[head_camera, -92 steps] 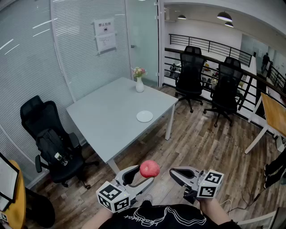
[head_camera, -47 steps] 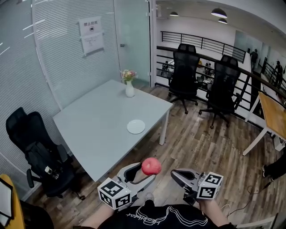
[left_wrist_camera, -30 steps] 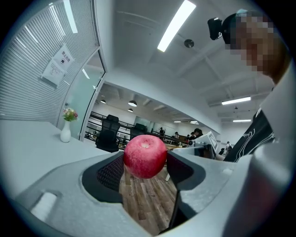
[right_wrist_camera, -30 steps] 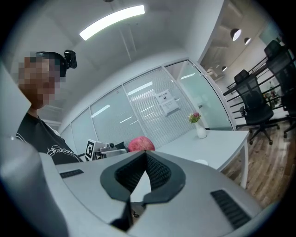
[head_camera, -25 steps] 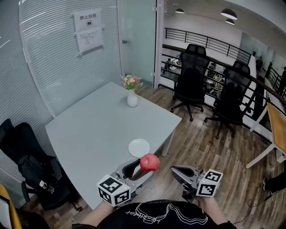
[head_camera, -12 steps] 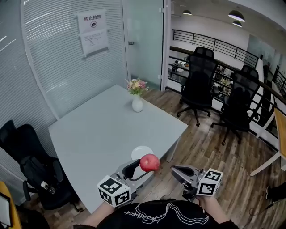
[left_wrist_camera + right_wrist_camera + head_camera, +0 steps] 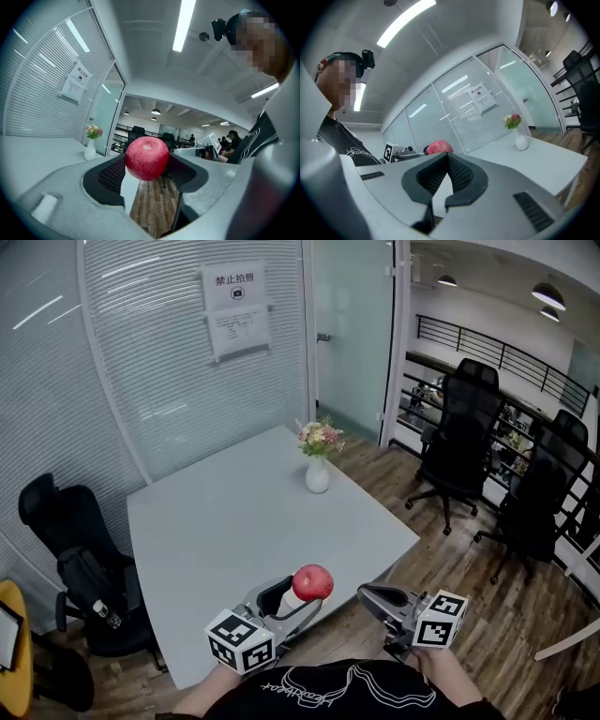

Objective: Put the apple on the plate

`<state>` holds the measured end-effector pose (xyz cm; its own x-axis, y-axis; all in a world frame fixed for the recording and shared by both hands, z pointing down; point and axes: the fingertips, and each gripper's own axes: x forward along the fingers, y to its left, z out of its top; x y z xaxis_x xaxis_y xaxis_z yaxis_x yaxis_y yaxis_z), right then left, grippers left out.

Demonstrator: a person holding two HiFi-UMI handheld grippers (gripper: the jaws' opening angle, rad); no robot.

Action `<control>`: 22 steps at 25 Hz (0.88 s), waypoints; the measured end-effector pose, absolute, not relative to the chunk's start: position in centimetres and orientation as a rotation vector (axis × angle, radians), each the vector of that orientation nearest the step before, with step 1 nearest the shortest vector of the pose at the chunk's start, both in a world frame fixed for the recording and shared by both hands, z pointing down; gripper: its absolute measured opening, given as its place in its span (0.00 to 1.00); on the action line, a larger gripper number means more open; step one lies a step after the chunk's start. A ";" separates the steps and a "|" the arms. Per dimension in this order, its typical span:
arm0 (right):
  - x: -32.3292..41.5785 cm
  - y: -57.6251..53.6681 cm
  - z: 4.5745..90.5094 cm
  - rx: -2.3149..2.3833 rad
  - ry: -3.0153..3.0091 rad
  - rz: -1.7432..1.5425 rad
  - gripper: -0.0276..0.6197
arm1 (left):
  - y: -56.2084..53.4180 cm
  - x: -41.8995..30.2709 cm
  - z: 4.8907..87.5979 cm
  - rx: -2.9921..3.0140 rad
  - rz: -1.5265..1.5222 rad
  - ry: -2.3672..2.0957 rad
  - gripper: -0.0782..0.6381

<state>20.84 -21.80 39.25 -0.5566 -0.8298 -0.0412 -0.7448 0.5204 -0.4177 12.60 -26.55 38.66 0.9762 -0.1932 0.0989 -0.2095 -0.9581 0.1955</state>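
Head view, looking steeply down: red apple (image 7: pixel 313 582) pinched between the jaws of the left gripper (image 7: pixel 298 604), gripped at both sides, stem end up, hanging in the air over the edge of the grey tabletop (image 7: pixel 234 531) farthest from the white vase (image 7: pixel 318 475)

Right gripper (image 7: pixel 367 596) level with the left one and just beside it, on the side away from the apple, jaws pressed together with nothing between them, off the tabletop and over the wooden floor (image 7: pixel 441 559). Grippers apart, not touching. Black-and-white marker cube on the back of each, close to the person's dark shirt (image 7: pixel 328 695)

Vase upright near the far corner of the tabletop, well apart from the apple, with pink and yellow flowers (image 7: pixel 320 437). Rest of the visible tabletop bare between vase and grippers

Black office chair (image 7: pixel 80 540) to the left of the vase, beyond the tabletop's left edge. Two more black office chairs (image 7: pixel 457 451) to the right of the vase, on the wooden floor. Behind the vase, a glass wall with white blinds and a paper notice (image 7: pixel 235 302) stuck on it, print too small to read
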 end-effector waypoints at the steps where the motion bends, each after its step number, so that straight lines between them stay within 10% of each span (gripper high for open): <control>1: 21.3 -22.3 39.2 -1.312 2.539 -0.526 0.06 | -26.8 12.9 38.6 2.918 0.114 -0.325 0.52; 22: 25.9 -28.0 43.3 -0.961 2.665 -0.742 0.06 | -30.7 16.3 43.3 2.769 0.178 -0.749 0.52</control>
